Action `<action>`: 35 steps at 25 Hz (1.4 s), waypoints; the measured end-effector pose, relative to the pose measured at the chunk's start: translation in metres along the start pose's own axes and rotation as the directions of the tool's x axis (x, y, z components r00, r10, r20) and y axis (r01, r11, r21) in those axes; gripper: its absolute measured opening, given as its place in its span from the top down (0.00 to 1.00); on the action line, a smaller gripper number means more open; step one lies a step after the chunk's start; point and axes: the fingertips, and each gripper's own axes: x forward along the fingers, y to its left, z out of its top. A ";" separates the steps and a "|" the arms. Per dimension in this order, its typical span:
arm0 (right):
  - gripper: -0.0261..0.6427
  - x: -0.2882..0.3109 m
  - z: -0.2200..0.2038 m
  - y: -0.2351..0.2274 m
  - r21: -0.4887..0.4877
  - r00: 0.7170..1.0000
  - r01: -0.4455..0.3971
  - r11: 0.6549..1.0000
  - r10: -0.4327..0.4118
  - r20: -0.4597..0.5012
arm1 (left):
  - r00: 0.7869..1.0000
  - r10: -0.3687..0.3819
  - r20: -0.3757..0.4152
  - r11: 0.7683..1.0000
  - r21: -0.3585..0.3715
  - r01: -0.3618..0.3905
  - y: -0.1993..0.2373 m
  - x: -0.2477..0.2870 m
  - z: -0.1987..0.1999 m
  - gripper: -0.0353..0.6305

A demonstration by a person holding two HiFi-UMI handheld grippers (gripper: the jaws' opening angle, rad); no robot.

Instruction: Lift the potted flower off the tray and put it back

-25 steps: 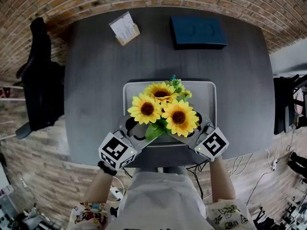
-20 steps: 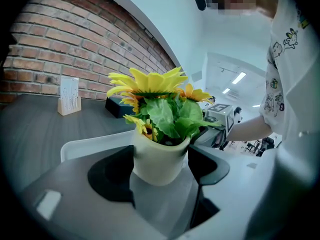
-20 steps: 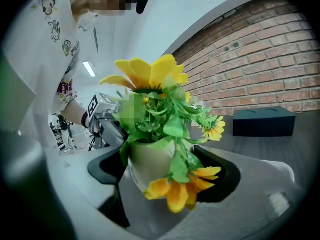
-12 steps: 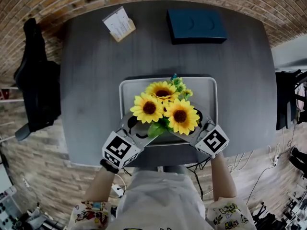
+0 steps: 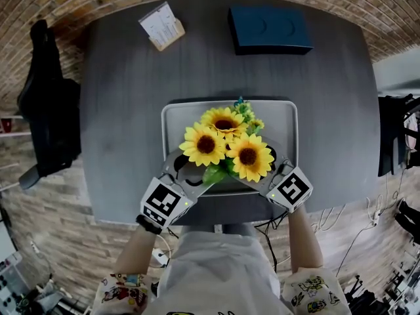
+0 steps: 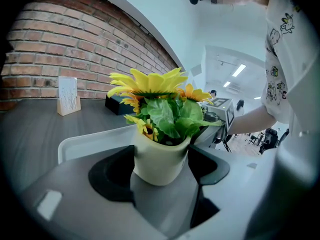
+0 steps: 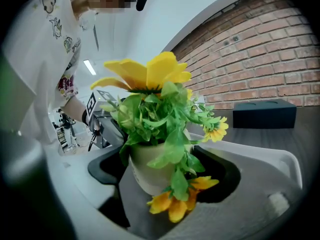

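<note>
Both grippers have sunk a little with the potted flower (image 5: 226,151) since the earlier frame, so we read this as the put-back leg, nearly done

Head view: tray (image 5: 176,120) sits at the middle of the table's (image 5: 125,97) near edge, with the flower over the tray's near half. Left gripper (image 5: 190,178) reaches in at the tray's near left corner, right gripper (image 5: 264,174) at its near right. Blooms hide the pot and the contact.

Left gripper view: this shows what the head view can't. The cream pot (image 6: 159,159) is between wide-spread jaws, dark pads (image 6: 112,171) against both its sides, so it's clamped. Tray rim is behind it. We can't tell if the base touches the tray.

Right gripper view: same pot between its jaws, also spread wide. One pad is on the pot wall, the other part-screened by leaves. We judge it gripping too. Letting go should wait till the base is down
</note>
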 end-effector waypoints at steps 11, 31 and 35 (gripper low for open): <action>0.35 0.004 -0.007 0.000 -0.015 1.000 -0.002 1.000 0.002 -0.027 | 1.000 0.010 -0.019 0.999 0.043 -0.009 0.001 0.000 -0.004 0.42; 0.35 -0.002 -0.017 -0.002 0.059 0.998 0.031 0.998 -0.027 -0.061 | 0.999 0.027 -0.020 0.999 0.024 -0.027 0.005 0.001 -0.003 0.39; 0.34 -0.004 -0.014 -0.004 0.064 0.997 0.048 0.997 -0.044 -0.058 | 0.999 0.032 -0.013 0.999 0.020 -0.032 0.007 -0.002 -0.003 0.37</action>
